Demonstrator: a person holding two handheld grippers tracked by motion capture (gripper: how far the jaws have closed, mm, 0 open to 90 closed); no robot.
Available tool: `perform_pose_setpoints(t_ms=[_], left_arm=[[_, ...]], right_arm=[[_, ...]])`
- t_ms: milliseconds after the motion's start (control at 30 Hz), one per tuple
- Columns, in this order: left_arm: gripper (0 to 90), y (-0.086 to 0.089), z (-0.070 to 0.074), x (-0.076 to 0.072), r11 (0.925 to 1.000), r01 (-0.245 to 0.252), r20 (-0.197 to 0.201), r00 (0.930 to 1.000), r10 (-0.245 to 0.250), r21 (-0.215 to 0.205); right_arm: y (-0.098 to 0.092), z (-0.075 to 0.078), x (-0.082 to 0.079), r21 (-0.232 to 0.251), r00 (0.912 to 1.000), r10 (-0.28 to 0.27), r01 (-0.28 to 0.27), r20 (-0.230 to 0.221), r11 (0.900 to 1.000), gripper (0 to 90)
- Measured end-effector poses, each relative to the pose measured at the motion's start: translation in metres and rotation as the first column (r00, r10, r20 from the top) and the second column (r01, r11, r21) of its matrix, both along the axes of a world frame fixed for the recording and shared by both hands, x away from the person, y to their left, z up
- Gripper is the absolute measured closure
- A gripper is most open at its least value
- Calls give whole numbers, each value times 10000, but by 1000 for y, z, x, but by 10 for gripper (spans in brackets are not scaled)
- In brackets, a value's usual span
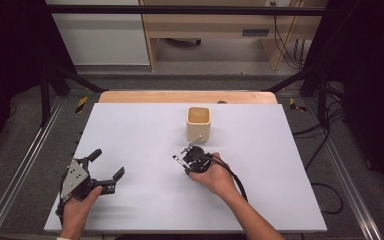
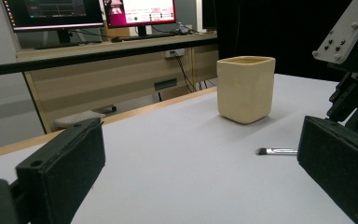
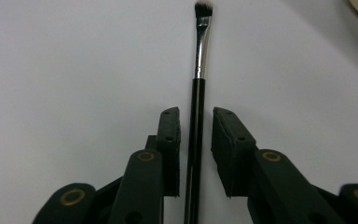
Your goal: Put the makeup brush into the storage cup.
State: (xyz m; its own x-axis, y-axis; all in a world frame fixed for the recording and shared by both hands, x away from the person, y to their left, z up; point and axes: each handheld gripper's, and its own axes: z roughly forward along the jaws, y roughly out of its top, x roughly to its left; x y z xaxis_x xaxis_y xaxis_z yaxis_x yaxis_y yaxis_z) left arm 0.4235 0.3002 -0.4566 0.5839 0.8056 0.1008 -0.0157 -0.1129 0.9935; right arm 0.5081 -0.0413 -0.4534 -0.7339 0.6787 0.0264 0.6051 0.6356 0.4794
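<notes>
A cream square cup [image 1: 199,122] stands upright at the middle of the white table top [image 1: 130,130], and in the left gripper view the cup [image 2: 245,88] is ahead. A thin make-up brush [image 3: 196,93] with a black handle and silver ferrule lies flat on the table. My right gripper [image 3: 196,114] straddles its handle, jaws slightly apart, a gap showing on the right side. In the high view the right gripper [image 1: 182,161] sits just in front of the cup, the brush tip [image 1: 175,159] poking out leftward. My left gripper [image 1: 107,165] rests open and empty at the front left.
The brush tip [image 2: 263,151] also lies on the table in the left gripper view, beside the right gripper's grey plate [image 2: 340,37]. A wooden desk [image 2: 121,70] with monitors stands beyond the far edge. Black frame posts [image 1: 45,95] flank the table.
</notes>
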Motion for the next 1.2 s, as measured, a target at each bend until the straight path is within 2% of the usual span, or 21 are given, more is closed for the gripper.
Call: perform_pose_setpoints(t_ms=[433,700,900,1033,1067,1133,1200], left_arm=[[9,-1,0,0,10000,28,14,10000,-28,46],[9,-5,3,-3,9998,138,94,9999,-139,121],[10,-11,7,-6,9997,232,109,9997,-232,-15],[10,-14,12,-6,9995,312,100,9995,-312,-3],[10,-16,14,-6,9995,302,92,9995,-301,-23],[10,-18,18,-5,9997,238,82,9997,-238,47],[10,-21,24,-3,9997,227,17,9997,-226,-95]], right_arm=[[0,-2,0,72,9996,-26,28,-275,10000,821],[-3,-3,0,252,9992,-144,153,-362,9996,836],[-5,-1,0,289,9995,1,8,-311,9996,839],[-11,7,-2,704,10000,-74,75,-16,9975,839],[-16,14,-4,1053,9996,-191,170,190,9943,839],[-19,20,-6,1353,9988,-262,206,402,9906,839],[-24,27,-9,1694,9972,-383,268,650,9852,838]])
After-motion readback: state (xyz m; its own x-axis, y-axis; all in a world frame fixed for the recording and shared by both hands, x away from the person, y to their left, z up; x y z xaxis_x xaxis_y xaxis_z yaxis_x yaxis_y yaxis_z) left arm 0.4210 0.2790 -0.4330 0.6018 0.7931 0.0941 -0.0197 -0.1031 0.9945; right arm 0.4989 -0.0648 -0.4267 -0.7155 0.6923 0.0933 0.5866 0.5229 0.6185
